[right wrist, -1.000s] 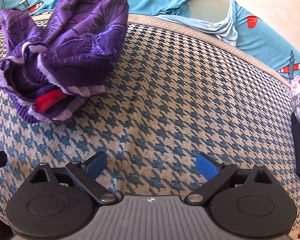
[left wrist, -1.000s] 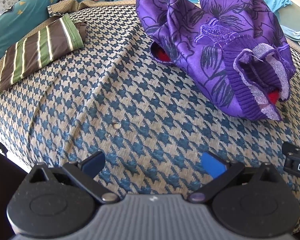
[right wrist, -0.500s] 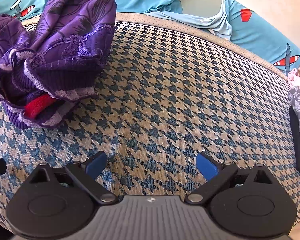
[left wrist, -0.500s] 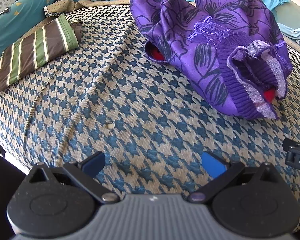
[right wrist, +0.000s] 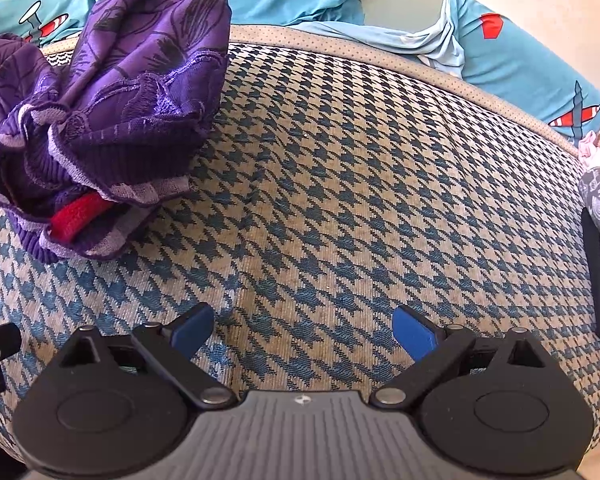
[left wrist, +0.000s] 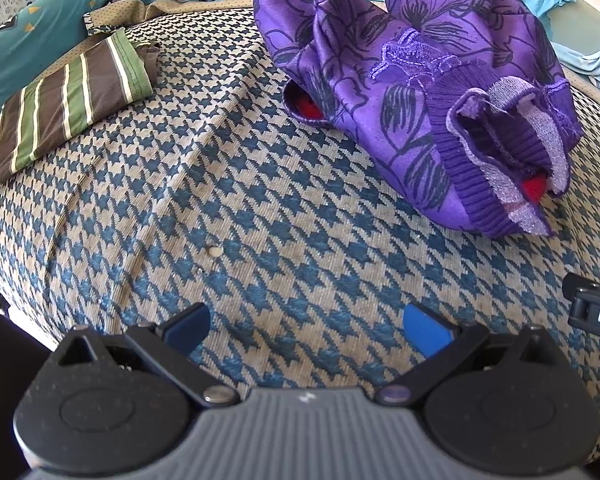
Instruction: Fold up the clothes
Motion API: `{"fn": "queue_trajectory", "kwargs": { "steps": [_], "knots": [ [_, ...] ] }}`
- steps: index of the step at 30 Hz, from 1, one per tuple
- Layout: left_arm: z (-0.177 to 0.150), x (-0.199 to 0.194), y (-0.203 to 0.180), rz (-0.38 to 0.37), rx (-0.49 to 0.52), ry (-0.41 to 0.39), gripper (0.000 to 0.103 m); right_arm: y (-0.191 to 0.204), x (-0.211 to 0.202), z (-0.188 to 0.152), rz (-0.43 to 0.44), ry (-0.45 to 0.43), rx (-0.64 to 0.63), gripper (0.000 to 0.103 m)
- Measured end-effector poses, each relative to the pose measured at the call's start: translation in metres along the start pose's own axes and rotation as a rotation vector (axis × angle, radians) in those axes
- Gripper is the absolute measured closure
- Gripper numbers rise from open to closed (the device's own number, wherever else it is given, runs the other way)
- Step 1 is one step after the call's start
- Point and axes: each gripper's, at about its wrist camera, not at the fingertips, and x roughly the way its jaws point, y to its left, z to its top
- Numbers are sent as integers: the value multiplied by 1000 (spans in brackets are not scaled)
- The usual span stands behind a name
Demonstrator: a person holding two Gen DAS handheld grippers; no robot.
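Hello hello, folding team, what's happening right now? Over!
Left hand-held gripper open, empty. Right hand-held gripper open, empty. Crumpled purple floral garment unfolded on houndstooth cushion, untouched. Nothing in the way.

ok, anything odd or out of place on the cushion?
Only the purple garment: it lies crumpled in a heap, with something red showing at its ribbed opening. The striped cloth is already folded flat. Both grippers, left and right, are open and empty.
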Motion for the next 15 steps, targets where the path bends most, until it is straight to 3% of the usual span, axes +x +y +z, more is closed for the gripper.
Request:
{"fn": "queue_trajectory", "kwargs": {
  "steps": [15],
  "knots": [
    [-2,-1,-6,1,11,0,0,2,-1,0,9,3,-3,7]
  ]
}}
